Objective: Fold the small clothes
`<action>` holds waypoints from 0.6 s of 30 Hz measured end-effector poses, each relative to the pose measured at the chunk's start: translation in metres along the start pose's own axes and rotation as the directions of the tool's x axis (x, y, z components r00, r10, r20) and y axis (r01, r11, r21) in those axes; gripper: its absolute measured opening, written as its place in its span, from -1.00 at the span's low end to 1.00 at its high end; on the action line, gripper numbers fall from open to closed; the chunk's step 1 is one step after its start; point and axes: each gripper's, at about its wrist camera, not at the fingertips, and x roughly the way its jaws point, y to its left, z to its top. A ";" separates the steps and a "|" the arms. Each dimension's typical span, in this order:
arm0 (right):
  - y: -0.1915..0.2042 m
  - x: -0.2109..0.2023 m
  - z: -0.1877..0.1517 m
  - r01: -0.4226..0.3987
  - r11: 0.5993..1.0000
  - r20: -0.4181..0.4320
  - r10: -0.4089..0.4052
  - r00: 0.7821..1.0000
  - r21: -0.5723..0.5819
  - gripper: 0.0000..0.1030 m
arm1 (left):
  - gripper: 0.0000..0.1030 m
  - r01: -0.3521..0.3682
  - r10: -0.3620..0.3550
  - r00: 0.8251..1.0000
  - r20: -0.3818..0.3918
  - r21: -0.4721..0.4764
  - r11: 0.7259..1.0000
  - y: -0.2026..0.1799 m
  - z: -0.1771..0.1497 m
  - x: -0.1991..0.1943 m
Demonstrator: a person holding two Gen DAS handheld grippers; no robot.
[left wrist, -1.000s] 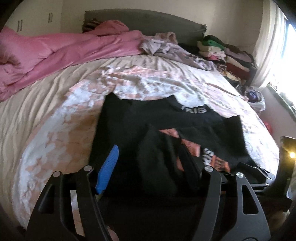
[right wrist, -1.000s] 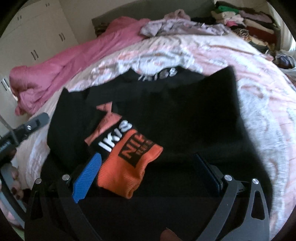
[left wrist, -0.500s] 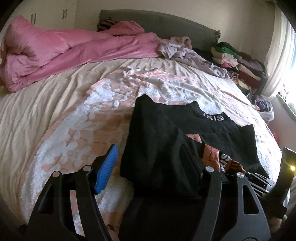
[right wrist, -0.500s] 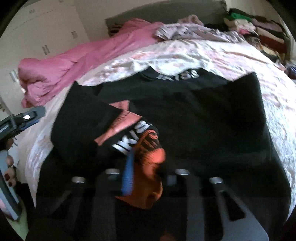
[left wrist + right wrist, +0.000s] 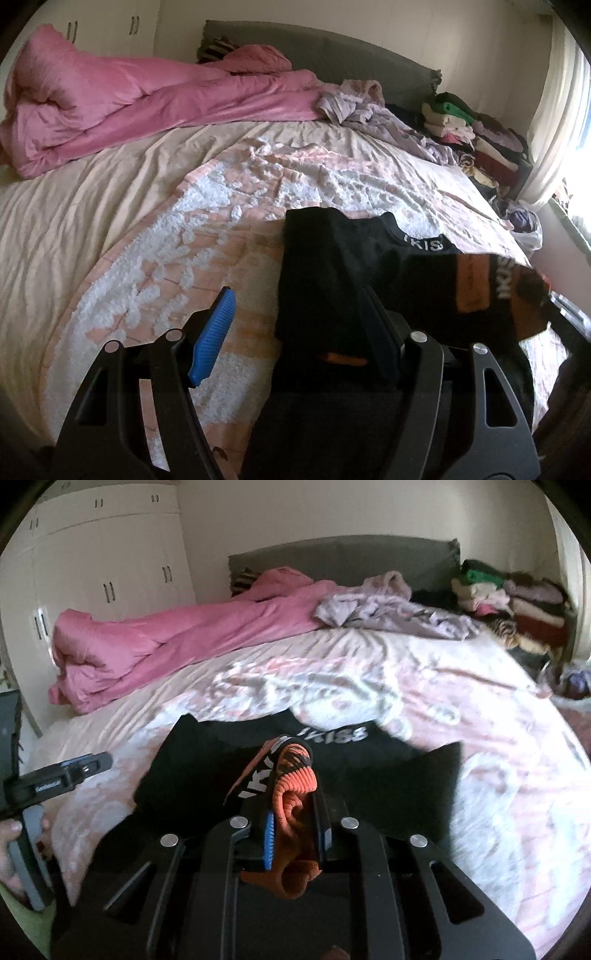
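Note:
A black sweatshirt (image 5: 332, 266) with white collar lettering lies on the bed's pink-and-white blanket (image 5: 207, 236); it also shows in the right wrist view (image 5: 369, 775). Its sleeve has an orange cuff (image 5: 295, 779) with black-and-white print. My right gripper (image 5: 295, 834) is shut on that orange cuff and holds it lifted above the sweatshirt. The lifted sleeve shows at the right of the left wrist view (image 5: 480, 288). My left gripper (image 5: 295, 332) is open at the sweatshirt's left edge; its right finger lies over the black fabric, its blue-padded left finger (image 5: 214, 339) over the blanket.
A pink duvet (image 5: 147, 99) is bunched at the bed's far left. Loose lilac clothes (image 5: 369, 107) lie near the headboard. A stack of folded clothes (image 5: 480, 140) stands at far right by the curtain. White wardrobes (image 5: 103, 572) line the left wall.
My right gripper closed on the orange cuff and lifted the sleeve up and rightward. My left gripper shifted left to the sweatshirt's left edge, still open.

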 end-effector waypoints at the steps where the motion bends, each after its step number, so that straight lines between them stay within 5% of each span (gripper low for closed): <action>1: -0.007 -0.001 0.002 0.026 1.000 0.003 -0.026 1.000 -0.004 -0.71 | 0.18 0.000 0.000 1.000 -0.003 0.003 1.000 -0.002 0.000 0.001; 18: -0.040 0.010 -0.022 0.130 0.991 -0.054 -0.129 0.990 0.032 -0.69 | 0.18 0.011 -0.006 0.999 -0.047 0.104 0.994 -0.047 -0.004 0.030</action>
